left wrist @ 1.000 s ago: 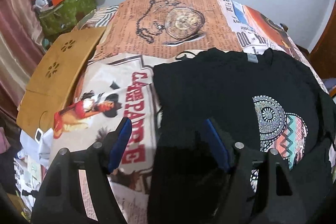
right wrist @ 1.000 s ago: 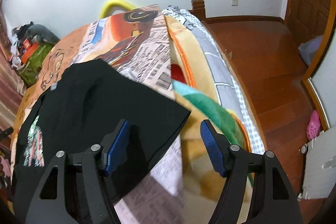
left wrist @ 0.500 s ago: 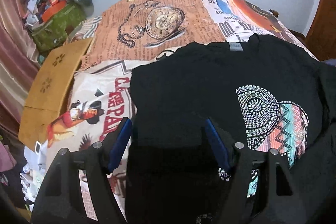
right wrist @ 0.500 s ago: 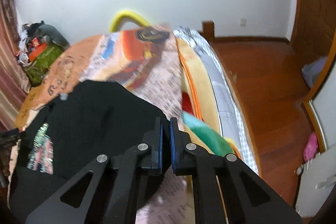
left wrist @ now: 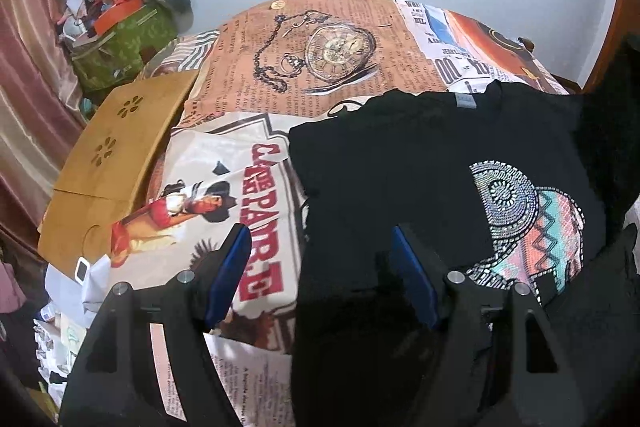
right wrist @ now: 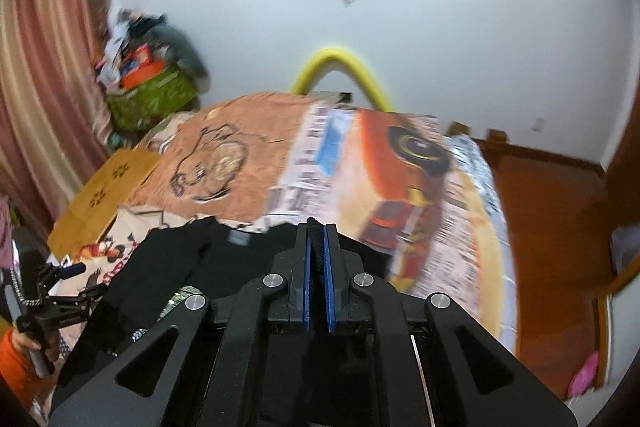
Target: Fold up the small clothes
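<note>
The black cotton T-shirt with a beaded multicolour print (left wrist: 420, 179) lies on the newspaper-print bedspread (left wrist: 320, 67). The right gripper (right wrist: 318, 247) pinches its fabric; the left gripper (left wrist: 320, 259) hovers with jaws spread over its edge.

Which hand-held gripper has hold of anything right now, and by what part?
The right hand-held gripper is shut on the black T-shirt, pinching a fold of fabric at its edge. The left hand-held gripper is open, holding nothing.
</note>
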Demonstrator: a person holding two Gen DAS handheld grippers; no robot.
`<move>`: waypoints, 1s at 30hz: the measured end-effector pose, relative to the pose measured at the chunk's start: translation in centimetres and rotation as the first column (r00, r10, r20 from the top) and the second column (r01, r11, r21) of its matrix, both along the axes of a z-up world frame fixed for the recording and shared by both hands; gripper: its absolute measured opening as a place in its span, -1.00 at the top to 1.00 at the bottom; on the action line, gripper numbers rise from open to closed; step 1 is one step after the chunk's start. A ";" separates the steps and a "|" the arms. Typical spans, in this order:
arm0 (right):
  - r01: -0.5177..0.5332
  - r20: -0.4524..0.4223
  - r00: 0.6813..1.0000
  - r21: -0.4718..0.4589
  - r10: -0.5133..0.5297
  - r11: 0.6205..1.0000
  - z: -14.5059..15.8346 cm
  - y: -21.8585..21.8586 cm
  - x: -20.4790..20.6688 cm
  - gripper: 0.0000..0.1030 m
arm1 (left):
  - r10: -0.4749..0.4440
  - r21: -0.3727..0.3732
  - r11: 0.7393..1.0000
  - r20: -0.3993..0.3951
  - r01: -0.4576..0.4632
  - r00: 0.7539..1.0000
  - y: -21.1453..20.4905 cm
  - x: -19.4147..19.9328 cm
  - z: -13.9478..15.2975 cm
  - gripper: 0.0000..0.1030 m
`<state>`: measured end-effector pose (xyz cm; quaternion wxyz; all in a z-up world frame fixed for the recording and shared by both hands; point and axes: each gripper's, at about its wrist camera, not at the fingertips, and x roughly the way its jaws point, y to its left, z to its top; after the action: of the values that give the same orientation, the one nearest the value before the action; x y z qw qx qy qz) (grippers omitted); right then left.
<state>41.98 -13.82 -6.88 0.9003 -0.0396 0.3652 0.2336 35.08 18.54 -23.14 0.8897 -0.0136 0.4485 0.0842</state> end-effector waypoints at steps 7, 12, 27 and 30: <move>-0.085 -0.107 0.991 -0.017 0.083 0.996 -4.0 7.7 2.2 0.89 | 0.007 -0.008 1.000 -0.016 -0.007 1.000 1.2 -0.8 -0.6 -0.39; -0.132 -0.201 0.970 0.053 0.140 0.990 -4.4 9.0 1.8 0.58 | 0.015 -0.012 1.000 -0.025 -0.016 1.000 1.4 -0.8 -0.9 -0.39; -0.039 -0.118 0.992 -0.020 0.037 0.999 -5.0 -1.3 -2.3 0.08 | -0.128 -0.003 0.992 0.006 0.128 0.992 -7.3 3.0 1.9 -0.43; -0.037 -0.180 0.983 0.007 0.038 0.999 -7.5 -2.4 -2.9 0.08 | -0.151 0.067 0.986 0.016 0.150 0.988 -9.6 4.0 1.7 -0.50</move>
<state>39.06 -16.24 -14.42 0.8590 -0.0237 0.4442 0.2536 39.06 8.91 -21.41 0.8981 0.0486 0.4359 0.0311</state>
